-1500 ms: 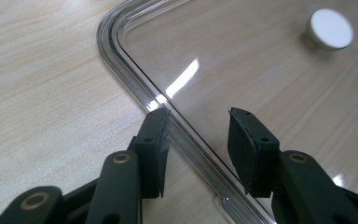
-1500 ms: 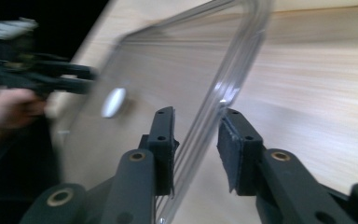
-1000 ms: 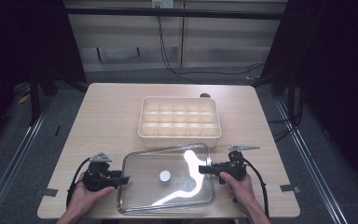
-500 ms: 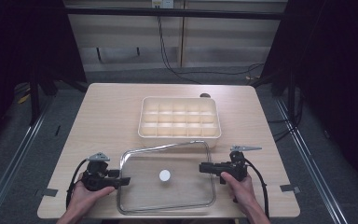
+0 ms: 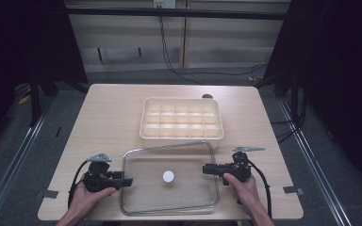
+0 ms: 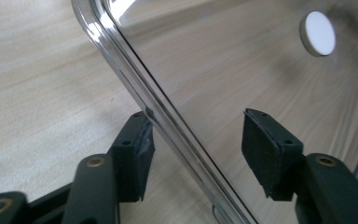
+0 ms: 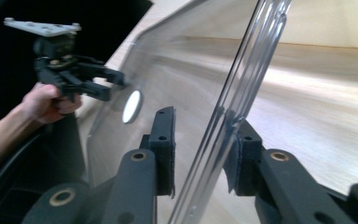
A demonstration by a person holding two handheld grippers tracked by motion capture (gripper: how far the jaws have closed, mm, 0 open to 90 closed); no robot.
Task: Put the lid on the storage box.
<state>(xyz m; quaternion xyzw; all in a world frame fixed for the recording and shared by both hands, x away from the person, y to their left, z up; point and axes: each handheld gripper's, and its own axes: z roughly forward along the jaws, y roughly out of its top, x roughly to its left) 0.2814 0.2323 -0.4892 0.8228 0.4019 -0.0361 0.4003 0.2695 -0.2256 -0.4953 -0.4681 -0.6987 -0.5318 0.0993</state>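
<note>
A clear plastic lid with a white round knob lies on the wooden table near its front edge. My left gripper sits at the lid's left rim. Its jaws straddle the rim and have just been closing, with one pad at the rim and the other apart. My right gripper straddles the right rim. Its jaws have just been opening, with a gap beside one pad. The knob and my left gripper show through the lid.
A cream compartment box with several empty cells stands just behind the lid at the table's middle. Bare wood lies to either side of the box. Cables trail from both grippers towards the front edge.
The strong glare that swept the lid one second ago is gone and the lid looks settled flat. Both hands stay where they were.
</note>
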